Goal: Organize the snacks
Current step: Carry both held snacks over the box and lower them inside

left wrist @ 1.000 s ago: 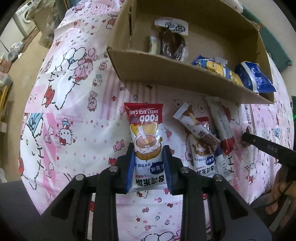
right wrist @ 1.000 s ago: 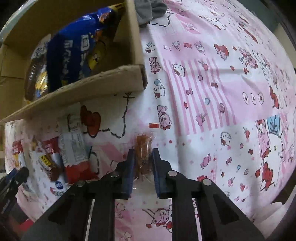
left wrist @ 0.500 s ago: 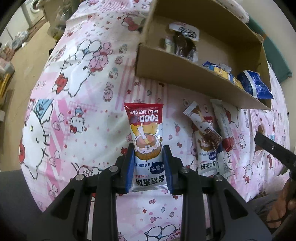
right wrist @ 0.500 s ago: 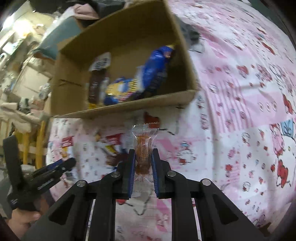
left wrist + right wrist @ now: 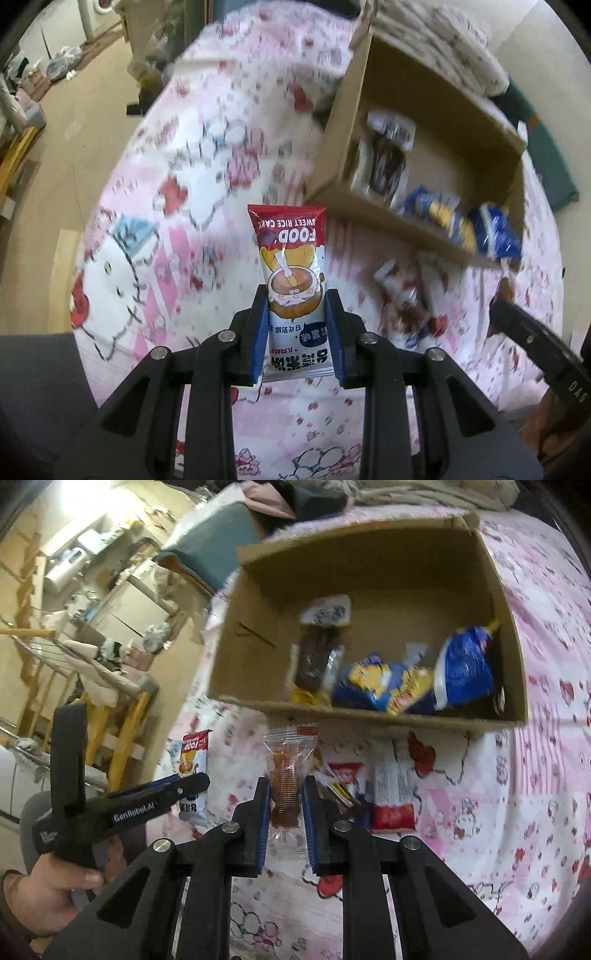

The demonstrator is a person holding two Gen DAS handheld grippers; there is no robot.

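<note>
Place: home, bedroom/laundry corner
Evidence: bed w/ pink cartoon sheet (image 5: pixel 155 229), pillow (image 5: pixel 439 40), clothes drying rack (image 5: pixel 92 686), washer (image 5: pixel 105 5), cluttered shelves (image 5: pixel 122 587)

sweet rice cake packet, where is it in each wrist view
Left wrist: sweet rice cake packet at centre, clamped in the left gripper.
Right wrist: lower left, beside that gripper.
Shared landmark: the cardboard box behind it.

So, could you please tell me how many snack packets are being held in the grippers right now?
2: the sweet rice cake packet is clamped in the left gripper, and the clear-wrapped brown snack is clamped in the right gripper.
</note>
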